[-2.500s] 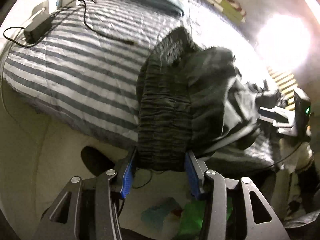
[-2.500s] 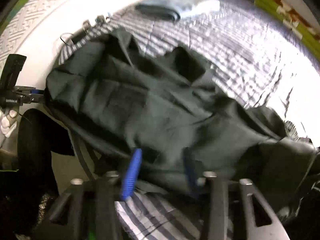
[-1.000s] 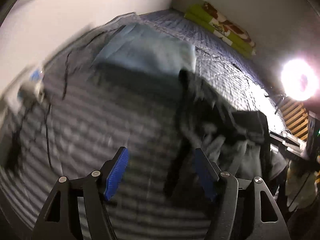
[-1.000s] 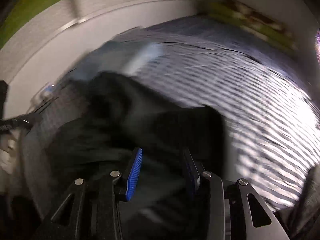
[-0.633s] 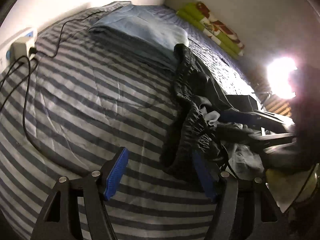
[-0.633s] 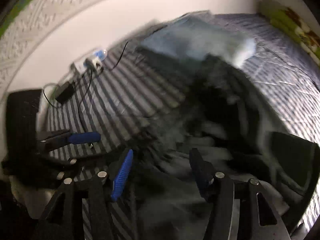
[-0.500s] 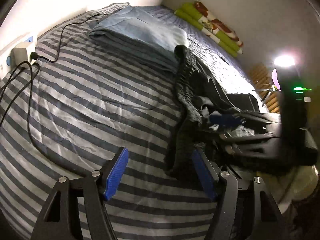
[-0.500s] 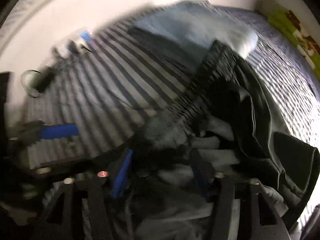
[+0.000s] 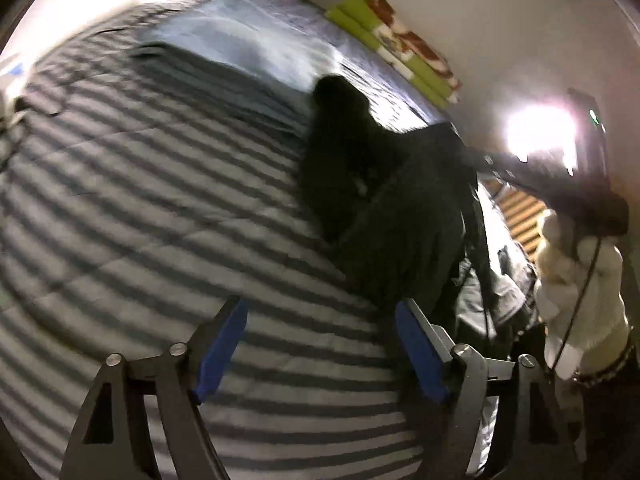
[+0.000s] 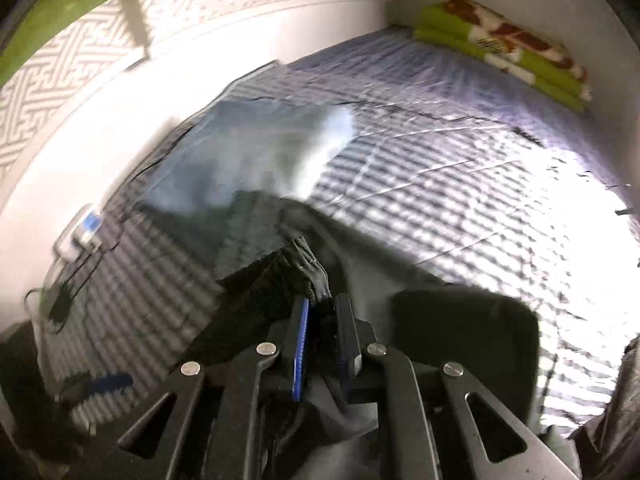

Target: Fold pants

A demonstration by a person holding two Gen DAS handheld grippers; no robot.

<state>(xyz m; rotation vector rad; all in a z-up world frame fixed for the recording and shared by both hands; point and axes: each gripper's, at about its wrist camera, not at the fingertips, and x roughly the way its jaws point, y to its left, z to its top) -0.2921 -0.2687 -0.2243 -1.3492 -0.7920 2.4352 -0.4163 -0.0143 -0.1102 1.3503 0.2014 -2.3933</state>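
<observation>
The black pants (image 9: 380, 208) hang in a bunch over the striped bed cover (image 9: 140, 200), lifted at the right by my right gripper (image 9: 468, 152). In the right wrist view that gripper (image 10: 322, 320) has its jaws closing, and the pads press on the gathered waistband of the pants (image 10: 280, 276). My left gripper (image 9: 320, 344) hovers low over the cover with its jaws opening wide. Only stripes show between its pads, and its right pad is just beside the hanging pants.
Folded blue jeans (image 9: 240, 48) lie at the back of the bed. A green patterned blanket (image 10: 500, 48) is by the far wall. A power strip with cables (image 10: 84, 236) sits at the left edge. A bright lamp (image 9: 540, 136) glares on the right, near a white-sleeved hand (image 9: 580, 272).
The right gripper's jaws have closed on the waistband and raised the pants off the bed. The left gripper's jaws stand wider and it has dipped toward the cover.
</observation>
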